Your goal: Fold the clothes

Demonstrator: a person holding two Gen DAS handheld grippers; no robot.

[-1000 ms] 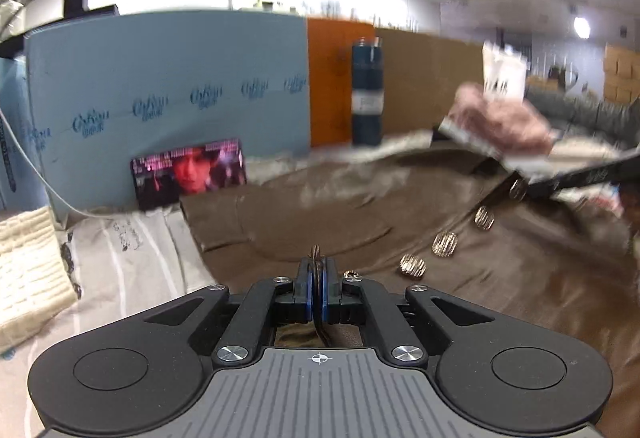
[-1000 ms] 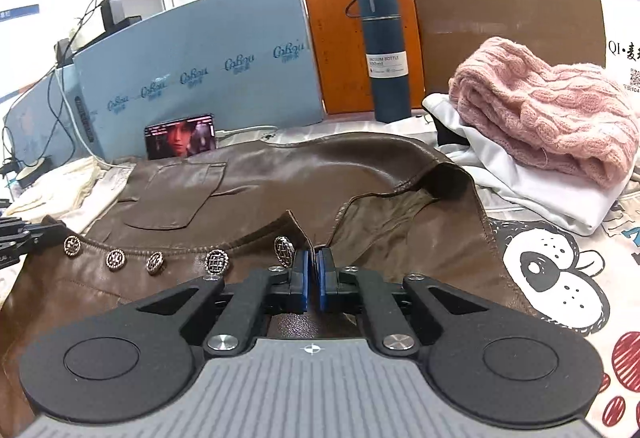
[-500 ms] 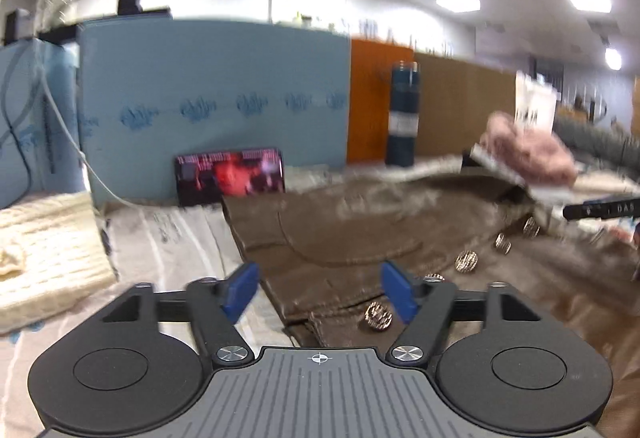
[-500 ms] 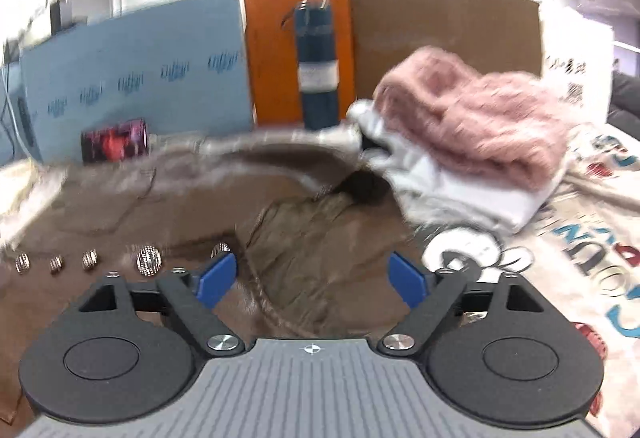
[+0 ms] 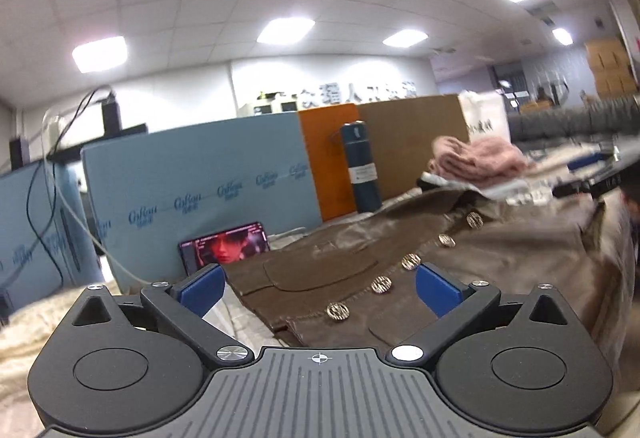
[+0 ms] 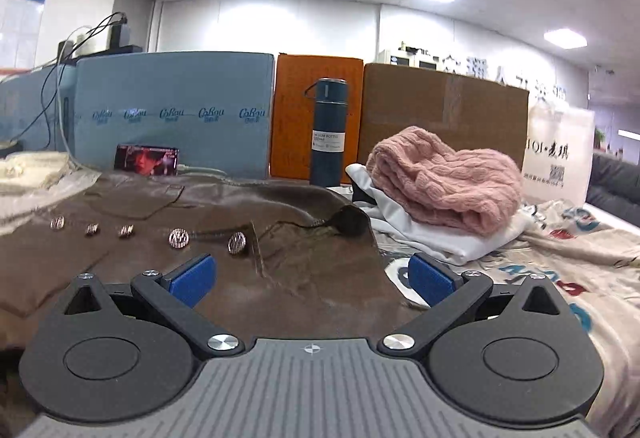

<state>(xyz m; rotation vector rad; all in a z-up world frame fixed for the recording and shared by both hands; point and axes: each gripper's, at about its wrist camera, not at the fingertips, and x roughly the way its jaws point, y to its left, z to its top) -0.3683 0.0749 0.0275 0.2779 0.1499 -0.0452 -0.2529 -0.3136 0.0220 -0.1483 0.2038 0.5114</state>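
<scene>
Jacket (image 6: 280, 278) lies flat on the bed, leathery, heavy, slick; left gripper (image 5: 318, 288) and right gripper (image 6: 312, 278) fingers opening wide, empty — pinch its hem.

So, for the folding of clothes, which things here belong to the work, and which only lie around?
Belong to the work:
- brown jacket
- left tool, jaws opening, nothing between them
- right tool, jaws opening, nothing between them

Only lying around:
- pink knit
- blue bottle
- phone
- cream knit
</scene>
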